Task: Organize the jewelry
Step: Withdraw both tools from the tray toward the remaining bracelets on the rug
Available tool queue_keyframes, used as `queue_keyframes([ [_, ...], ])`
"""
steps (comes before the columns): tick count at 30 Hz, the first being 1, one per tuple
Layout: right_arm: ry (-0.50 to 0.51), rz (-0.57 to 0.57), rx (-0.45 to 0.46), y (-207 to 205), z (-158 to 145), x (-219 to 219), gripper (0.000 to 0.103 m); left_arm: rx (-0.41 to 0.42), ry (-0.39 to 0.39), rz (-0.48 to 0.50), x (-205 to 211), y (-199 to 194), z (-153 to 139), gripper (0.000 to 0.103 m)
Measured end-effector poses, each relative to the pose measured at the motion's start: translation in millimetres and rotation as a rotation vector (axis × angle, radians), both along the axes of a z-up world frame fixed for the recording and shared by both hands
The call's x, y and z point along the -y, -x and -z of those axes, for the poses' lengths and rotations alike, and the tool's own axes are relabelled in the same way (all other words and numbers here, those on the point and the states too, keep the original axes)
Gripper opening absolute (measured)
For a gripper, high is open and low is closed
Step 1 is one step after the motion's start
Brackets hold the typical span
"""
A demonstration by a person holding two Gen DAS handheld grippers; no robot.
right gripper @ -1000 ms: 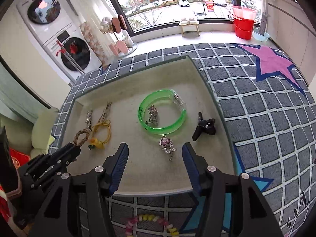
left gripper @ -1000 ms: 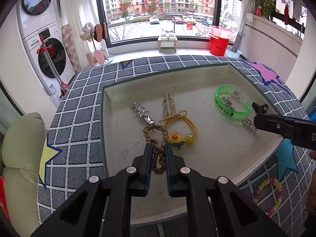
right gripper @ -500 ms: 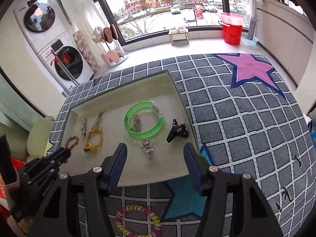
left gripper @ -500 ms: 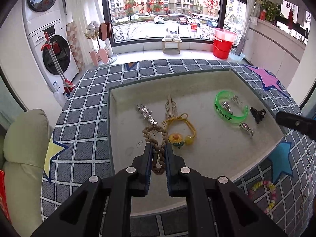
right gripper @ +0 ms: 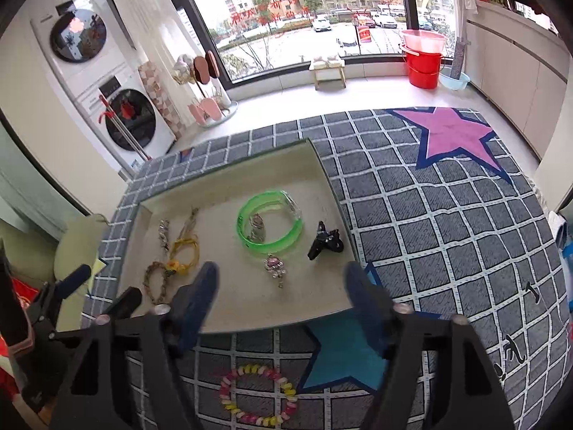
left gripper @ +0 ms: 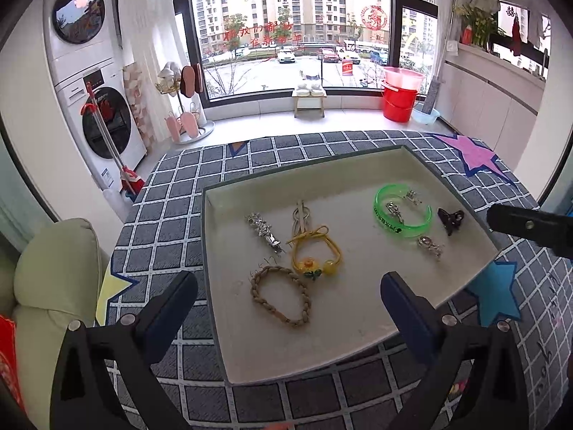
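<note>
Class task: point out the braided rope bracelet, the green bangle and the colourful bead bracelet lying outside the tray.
braided rope bracelet (left gripper: 302,297), left wrist view, right side of loop
green bangle (left gripper: 412,228), left wrist view, near rim
colourful bead bracelet (right gripper: 229,403), right wrist view, lower-left beads

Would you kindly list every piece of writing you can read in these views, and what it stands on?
Nothing can be quoted with confidence.
green bangle: black print, too small to read.
window: red characters, blurred.
washing machine: brand label, too small.
tray: faint handwriting, illegible.

Bright daylight enters through the window (left gripper: 297,28) beyond the fingers (left gripper: 172,304); shadows are soft, focus sharp, edges bowed by fisheye, corners vignetted black.
</note>
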State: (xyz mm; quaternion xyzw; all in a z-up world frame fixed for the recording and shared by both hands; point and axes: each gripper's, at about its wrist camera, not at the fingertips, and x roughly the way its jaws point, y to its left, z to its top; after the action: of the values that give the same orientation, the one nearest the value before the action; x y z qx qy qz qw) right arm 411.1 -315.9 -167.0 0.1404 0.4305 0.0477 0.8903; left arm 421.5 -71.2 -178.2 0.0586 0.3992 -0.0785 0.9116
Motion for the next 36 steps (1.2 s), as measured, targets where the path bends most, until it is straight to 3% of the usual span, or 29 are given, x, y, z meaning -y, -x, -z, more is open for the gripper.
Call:
queue_keyframes([
  [3, -0.005, 0.009, 0.047, 7, -7, -1, 0.103, -0.012, 0.008, -0.002, -3, 4, -2, 0.103],
  [10, 0.001, 0.019, 0.138, 23, -27, -4, 0.103, -0.024, 0.001, 0.029, -5, 22, -7, 0.103],
  [16, 0.061, -0.01, 0.075, 30, -36, -8, 0.103, -0.033, 0.003, 0.039, -9, 46, -11, 0.103],
  [36, 0.029, -0.094, -0.044, 88, -4, -12, 0.103, -0.151, 0.08, 0.092, -12, 139, 15, 0.103],
])
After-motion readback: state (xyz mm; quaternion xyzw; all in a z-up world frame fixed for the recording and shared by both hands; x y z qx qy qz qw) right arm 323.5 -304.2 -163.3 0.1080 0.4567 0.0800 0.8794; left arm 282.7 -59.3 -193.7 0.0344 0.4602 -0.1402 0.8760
